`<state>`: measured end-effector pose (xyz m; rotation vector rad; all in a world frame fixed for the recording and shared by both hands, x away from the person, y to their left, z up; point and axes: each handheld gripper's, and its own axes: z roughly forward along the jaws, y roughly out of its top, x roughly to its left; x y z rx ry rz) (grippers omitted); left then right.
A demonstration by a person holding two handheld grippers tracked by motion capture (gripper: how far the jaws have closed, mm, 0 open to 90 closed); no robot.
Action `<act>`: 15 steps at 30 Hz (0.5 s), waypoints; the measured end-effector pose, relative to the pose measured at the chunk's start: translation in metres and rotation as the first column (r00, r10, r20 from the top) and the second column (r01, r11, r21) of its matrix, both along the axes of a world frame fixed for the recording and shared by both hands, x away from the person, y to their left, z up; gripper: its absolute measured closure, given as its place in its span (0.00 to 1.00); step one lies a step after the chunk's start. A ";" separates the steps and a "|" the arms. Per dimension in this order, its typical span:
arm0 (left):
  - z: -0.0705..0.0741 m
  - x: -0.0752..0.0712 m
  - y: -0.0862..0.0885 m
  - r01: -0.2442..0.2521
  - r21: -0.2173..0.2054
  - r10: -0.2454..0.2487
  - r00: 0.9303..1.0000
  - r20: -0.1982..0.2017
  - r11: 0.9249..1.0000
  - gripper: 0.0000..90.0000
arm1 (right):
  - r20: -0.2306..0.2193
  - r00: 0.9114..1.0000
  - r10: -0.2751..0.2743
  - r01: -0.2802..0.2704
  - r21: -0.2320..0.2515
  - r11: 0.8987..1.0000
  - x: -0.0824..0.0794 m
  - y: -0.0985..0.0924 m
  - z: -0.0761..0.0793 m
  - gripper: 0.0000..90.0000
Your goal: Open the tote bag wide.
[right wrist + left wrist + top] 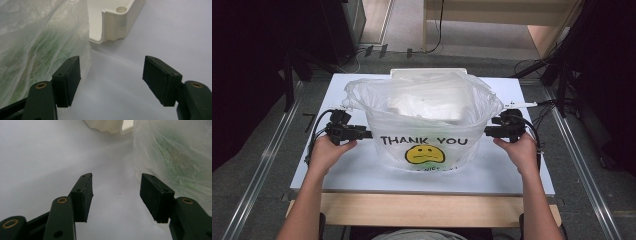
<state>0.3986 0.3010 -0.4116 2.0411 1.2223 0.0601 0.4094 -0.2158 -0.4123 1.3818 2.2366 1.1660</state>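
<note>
High view: one clear plastic bag (427, 125) printed THANK YOU stands mid-bench (512, 175), the left gripper (362, 133) and right gripper (488, 131) flanking it.

Left gripper view: fingers (83, 195) apart, bag alongside.

Right gripper view: fingers apart, empty; one cream tray (115, 22) behind.

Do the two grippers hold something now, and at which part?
Nothing is held: the left gripper and right gripper stand open beside the translucent white plastic bag.

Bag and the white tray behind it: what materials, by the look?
Plastic bag: thin translucent film, likely polyethylene; it crinkles, and printed "THANK YOU" shows on it. White tray: looks like moulded rigid plastic, matte cream, with rounded corners and a moulded post.
</note>
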 end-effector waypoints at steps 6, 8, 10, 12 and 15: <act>0.001 0.002 -0.003 0.013 -0.002 -0.013 1.000 0.006 1.000 0.50 | -0.046 0.999 -0.013 0.012 -0.015 1.000 0.001 -0.006 -0.003 0.35; 0.000 0.002 -0.004 0.016 0.010 -0.016 1.000 0.007 1.000 0.50 | -0.044 0.999 -0.015 0.014 -0.020 1.000 0.000 -0.005 -0.002 0.35; -0.001 0.003 -0.004 0.018 0.008 -0.018 1.000 0.003 1.000 0.50 | -0.036 0.999 -0.014 0.014 -0.021 1.000 0.000 -0.005 -0.002 0.35; -0.001 0.003 -0.004 0.021 0.007 -0.021 1.000 0.001 1.000 0.50 | -0.035 0.999 -0.015 0.014 -0.021 1.000 0.000 -0.006 -0.002 0.35; -0.001 0.003 -0.004 0.022 0.002 -0.022 1.000 -0.004 1.000 0.49 | -0.037 0.999 -0.011 0.010 -0.014 1.000 0.000 -0.007 -0.002 0.36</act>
